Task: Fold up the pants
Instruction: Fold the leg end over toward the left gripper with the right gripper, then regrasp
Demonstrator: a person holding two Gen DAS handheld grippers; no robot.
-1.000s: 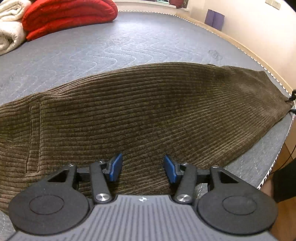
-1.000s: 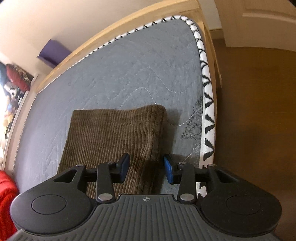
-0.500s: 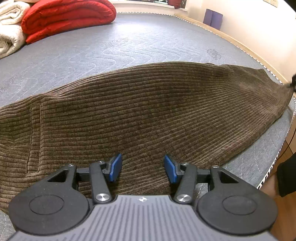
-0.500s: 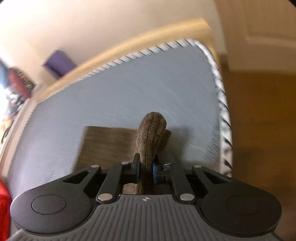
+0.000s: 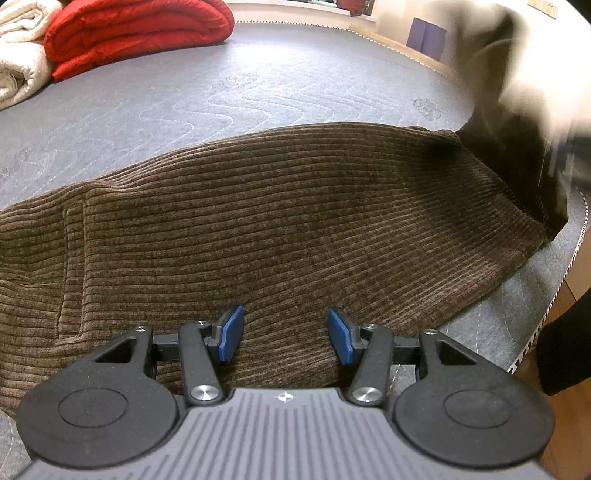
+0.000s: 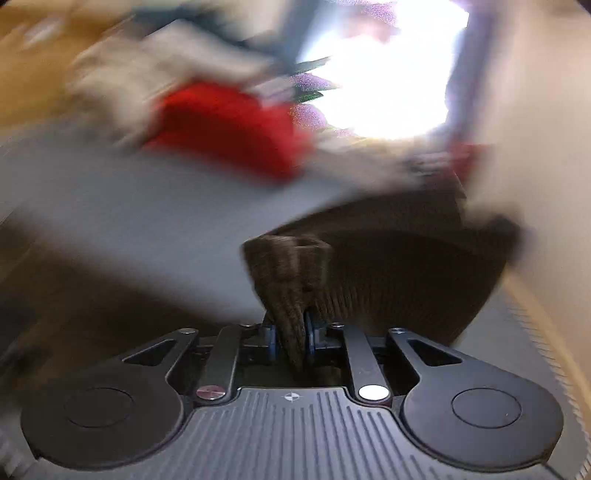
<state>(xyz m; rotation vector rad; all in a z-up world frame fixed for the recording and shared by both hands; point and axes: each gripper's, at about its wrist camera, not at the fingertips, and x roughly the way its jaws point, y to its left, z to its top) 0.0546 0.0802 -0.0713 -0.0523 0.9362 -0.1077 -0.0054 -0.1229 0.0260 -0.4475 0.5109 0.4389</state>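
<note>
Brown corduroy pants [image 5: 280,221] lie flat across the grey mattress [image 5: 221,96], waist at the left, leg ends at the right. My left gripper [image 5: 284,336] is open and empty, low over the near edge of the pants. My right gripper [image 6: 290,336] is shut on the leg end of the pants [image 6: 291,273] and holds it lifted, with cloth hanging below it. In the left wrist view the raised leg end [image 5: 517,155] shows blurred at the far right. The right wrist view is smeared by motion.
A folded red blanket [image 5: 136,33] and a white blanket [image 5: 18,62] lie at the far left of the mattress. The mattress edge [image 5: 576,251] runs along the right, with wooden floor beyond. A purple object [image 5: 428,33] stands by the far wall.
My right gripper closed on the leg end of the pants, lifted it off the mattress and swung round fast toward the red blanket. The left gripper has stayed open in place.
</note>
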